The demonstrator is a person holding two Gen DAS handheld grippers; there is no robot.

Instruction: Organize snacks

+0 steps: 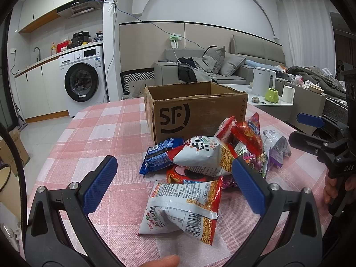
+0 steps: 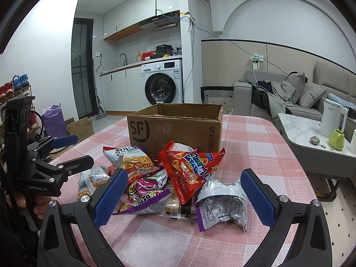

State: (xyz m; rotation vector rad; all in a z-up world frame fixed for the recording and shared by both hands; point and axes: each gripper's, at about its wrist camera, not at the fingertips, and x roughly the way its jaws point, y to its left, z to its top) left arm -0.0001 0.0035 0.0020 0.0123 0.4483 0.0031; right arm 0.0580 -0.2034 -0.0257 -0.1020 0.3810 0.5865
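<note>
A pile of snack bags lies on the pink checked tablecloth point(image 1: 106, 133) in front of an open-topped cardboard SF box point(image 1: 195, 111) point(image 2: 175, 126). My left gripper point(image 1: 174, 161) is open, its blue pads on either side of a white-and-red noodle snack bag point(image 1: 184, 209), not touching it. A blue packet point(image 1: 158, 155) lies at the pile's left. My right gripper point(image 2: 183, 174) is open over the pile's other side, near a red crisp bag point(image 2: 191, 166), a purple bag point(image 2: 144, 191) and a silver-purple packet point(image 2: 222, 202). Each gripper shows in the other's view: right gripper point(image 1: 298, 129), left gripper point(image 2: 84, 148).
A low marble side table point(image 2: 296, 129) with a white kettle point(image 2: 332, 120) and a green cup point(image 2: 337, 139) stands to the right of the table. A grey sofa point(image 2: 278, 93) and a washing machine point(image 2: 162, 84) are behind. A cardboard box point(image 2: 80, 129) sits on the floor at left.
</note>
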